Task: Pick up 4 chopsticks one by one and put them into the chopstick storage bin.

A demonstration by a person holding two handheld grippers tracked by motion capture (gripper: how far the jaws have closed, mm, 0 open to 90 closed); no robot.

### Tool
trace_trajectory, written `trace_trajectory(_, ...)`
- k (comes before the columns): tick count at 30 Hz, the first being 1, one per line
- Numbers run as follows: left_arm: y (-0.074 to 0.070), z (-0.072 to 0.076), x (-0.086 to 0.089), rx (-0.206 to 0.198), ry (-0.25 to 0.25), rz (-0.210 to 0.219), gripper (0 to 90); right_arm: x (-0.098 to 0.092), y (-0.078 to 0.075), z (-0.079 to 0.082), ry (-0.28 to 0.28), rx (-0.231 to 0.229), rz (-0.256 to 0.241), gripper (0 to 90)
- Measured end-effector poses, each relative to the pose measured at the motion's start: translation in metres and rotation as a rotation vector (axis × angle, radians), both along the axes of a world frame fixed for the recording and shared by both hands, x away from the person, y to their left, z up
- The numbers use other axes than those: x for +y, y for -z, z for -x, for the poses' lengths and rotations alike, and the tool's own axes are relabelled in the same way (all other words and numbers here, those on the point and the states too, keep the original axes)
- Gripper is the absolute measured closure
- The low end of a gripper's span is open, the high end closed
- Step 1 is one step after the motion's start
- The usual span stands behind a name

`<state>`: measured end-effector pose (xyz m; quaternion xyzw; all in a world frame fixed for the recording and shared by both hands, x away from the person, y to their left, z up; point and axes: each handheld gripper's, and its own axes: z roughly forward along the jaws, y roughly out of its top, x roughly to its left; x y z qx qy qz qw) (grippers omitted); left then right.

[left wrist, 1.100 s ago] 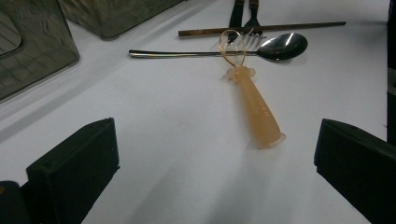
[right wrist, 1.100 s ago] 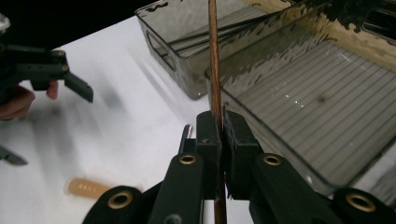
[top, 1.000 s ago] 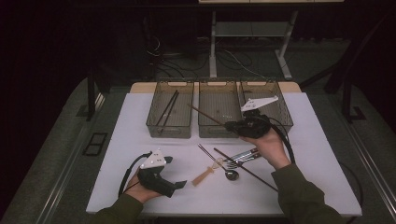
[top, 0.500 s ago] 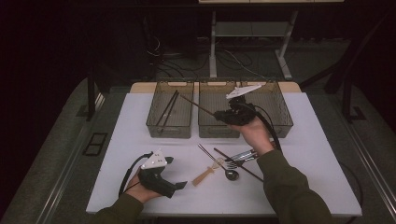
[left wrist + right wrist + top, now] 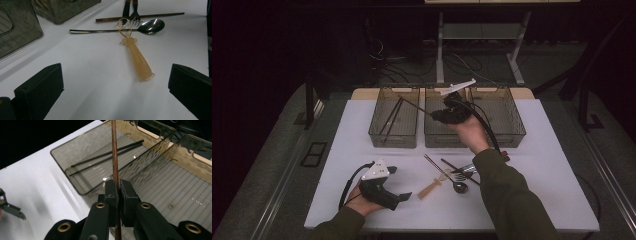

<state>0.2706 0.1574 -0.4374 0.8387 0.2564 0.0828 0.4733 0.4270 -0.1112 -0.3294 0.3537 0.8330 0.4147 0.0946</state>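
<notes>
Right gripper [image 5: 118, 188] is clamping a brown chopstick [image 5: 114, 150] over the left bin [image 5: 393, 137] already holding two black chopsticks [image 5: 107, 157], while spoon [image 5: 150, 25], fork [image 5: 467, 170], peeler [image 5: 136, 56] are waiting beside the idle, open-jawed left gripper [image 5: 404, 196].

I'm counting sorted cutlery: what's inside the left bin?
Two dark chopsticks lie side by side in the left bin. The held brown chopstick crosses in front, hiding a sliver.

Brown chopstick [image 5: 114, 152] in the black right gripper [image 5: 118, 185]. Smoky, see-through bins [image 5: 394, 125] with ribbed floors, black chopsticks [image 5: 107, 157] in the left one. White table [image 5: 337, 150]. Translucent amber peeler [image 5: 136, 53], shiny silver spoon [image 5: 150, 25] near. Black left gripper [image 5: 402, 196], white plate on top.
</notes>
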Motion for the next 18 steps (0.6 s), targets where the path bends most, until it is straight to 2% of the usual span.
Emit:
trace_trajectory(5,0.0,-0.001,-0.001,0.002,0.004,0.007,0.0,0.015,0.001,-0.01,0.003,0.009,0.013,85.5)
trace_trajectory(8,0.0,-0.001,-0.001,0.0,0.009,-0.003,0.0,0.024,0.003,-0.016,0.006,0.014,0.023,85.5)
trace_trajectory(18,-0.001,-0.001,-0.002,-0.004,0.019,-0.002,0.0,0.054,0.012,-0.038,0.041,0.035,0.059,85.5)
